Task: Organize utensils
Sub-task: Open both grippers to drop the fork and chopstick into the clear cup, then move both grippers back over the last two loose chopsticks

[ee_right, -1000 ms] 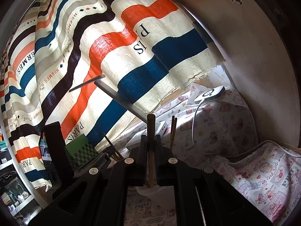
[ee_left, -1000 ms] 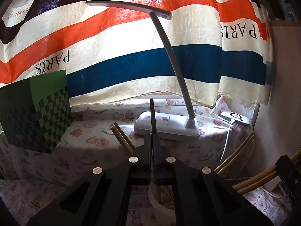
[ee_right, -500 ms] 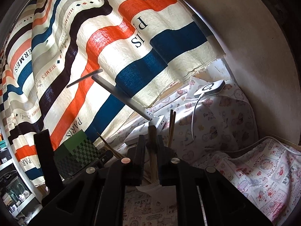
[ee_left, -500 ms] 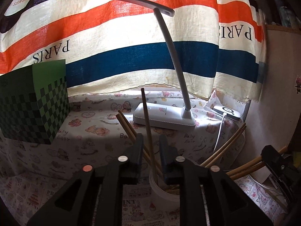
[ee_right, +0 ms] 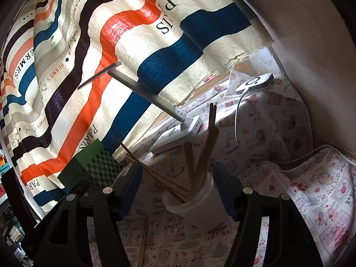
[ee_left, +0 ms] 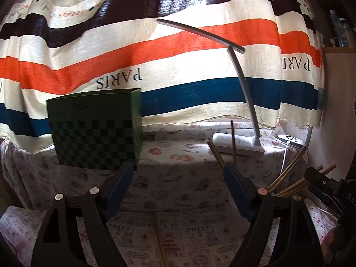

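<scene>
A: Chopsticks (ee_right: 201, 153) stand in the white cup (ee_right: 191, 202), between the right gripper (ee_right: 176, 185) fingers, which are opening, touching nothing.

B: Left gripper (ee_left: 178, 188)?

A: Opening too, empty. Risk: a finger clips the cup, tipping it; one chopstick (ee_right: 142, 244) lies near on the bench.

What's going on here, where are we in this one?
A person with a gripper in each hand is sorting chopsticks into a white cup on the patterned tablecloth. Several sticks stand in the cup. The right gripper sits just in front of the cup, jaws opening, nothing pressed between the pads. The left gripper is off to the side, jaws opening and empty. One more chopstick lies loose on the cloth.
</scene>
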Tool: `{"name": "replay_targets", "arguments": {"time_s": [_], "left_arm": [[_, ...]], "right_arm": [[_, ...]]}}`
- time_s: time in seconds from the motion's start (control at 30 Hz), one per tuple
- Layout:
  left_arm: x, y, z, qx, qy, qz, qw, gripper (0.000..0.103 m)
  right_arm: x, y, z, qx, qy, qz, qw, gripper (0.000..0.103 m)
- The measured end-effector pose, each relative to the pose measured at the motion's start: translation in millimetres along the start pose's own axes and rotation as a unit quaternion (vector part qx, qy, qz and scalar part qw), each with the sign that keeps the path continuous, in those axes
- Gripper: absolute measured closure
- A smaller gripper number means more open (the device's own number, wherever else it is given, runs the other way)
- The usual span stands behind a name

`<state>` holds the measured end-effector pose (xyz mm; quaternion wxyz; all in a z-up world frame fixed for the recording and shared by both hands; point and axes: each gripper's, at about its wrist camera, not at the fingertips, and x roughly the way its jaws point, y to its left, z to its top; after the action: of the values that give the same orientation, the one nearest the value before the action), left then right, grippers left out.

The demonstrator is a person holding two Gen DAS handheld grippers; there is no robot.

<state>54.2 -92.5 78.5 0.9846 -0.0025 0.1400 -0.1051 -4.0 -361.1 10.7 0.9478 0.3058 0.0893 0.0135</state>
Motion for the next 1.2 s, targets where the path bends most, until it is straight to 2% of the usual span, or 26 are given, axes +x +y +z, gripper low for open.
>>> {"name": "replay_targets", "arguments": {"time_s": [0.07, 0.2, 0.3, 0.37, 0.6, 0.7, 0.77, 0.8, 0.93, 1.07, 1.2], "left_arm": [[-8.1, 12.6, -5.5, -0.005, -0.002, 0.009, 0.9999, 0.016], [-16.4, 30.8, -17.4, -0.002, 0.013, 0.025, 0.9996, 0.014], [-20.4, 38.1, -28.9, 0.005, 0.017, 0.069, 0.9975, 0.005], [-23.3, 44.9, -36.2, 0.005, 0.014, 0.091, 0.9958, 0.004], [-29.8, 68.2, -55.0, -0.003, 0.035, 0.074, 0.9966, 0.001], [-26.5, 78.8, -66.1, -0.013, 0.037, 0.087, 0.9955, 0.001], [-18.7, 86.8, -72.5, -0.033, 0.06, 0.104, 0.9922, 0.001], [-15.2, 90.0, -74.3, -0.04, 0.07, 0.101, 0.9916, 0.001], [-13.2, 99.2, -78.9, -0.047, 0.078, 0.112, 0.9895, 0.001], [-16.3, 111.4, -79.8, -0.084, 0.088, 0.094, 0.9881, 0.001], [-14.9, 115.4, -80.4, -0.094, 0.098, 0.093, 0.9864, 0.001]], "right_arm": [[8.6, 6.7, -8.0, -0.008, 0.021, -0.008, 1.0, 0.03], [18.1, 26.0, -24.1, -0.055, 0.038, -0.021, 0.998, 0.03], [24.0, 39.3, -34.9, -0.089, 0.055, -0.023, 0.994, 0.029], [28.1, 45.1, -42.1, -0.096, 0.068, -0.022, 0.993, 0.029], [49.3, 70.1, -80.2, -0.146, 0.135, -0.013, 0.98, 0.029], [55.4, 75.3, -90.9, -0.16, 0.156, -0.009, 0.975, 0.029], [59.6, 74.1, -95.4, -0.149, 0.175, -0.001, 0.973, 0.029], [61.7, 74.1, -97.1, -0.146, 0.181, 0.0, 0.973, 0.029], [64.2, 77.8, -104.1, -0.168, 0.187, -0.011, 0.968, 0.029], [64.3, 83.0, -108.1, -0.183, 0.193, -0.013, 0.964, 0.029], [65.1, 84.9, -111.5, -0.19, 0.203, -0.012, 0.961, 0.029]]}}
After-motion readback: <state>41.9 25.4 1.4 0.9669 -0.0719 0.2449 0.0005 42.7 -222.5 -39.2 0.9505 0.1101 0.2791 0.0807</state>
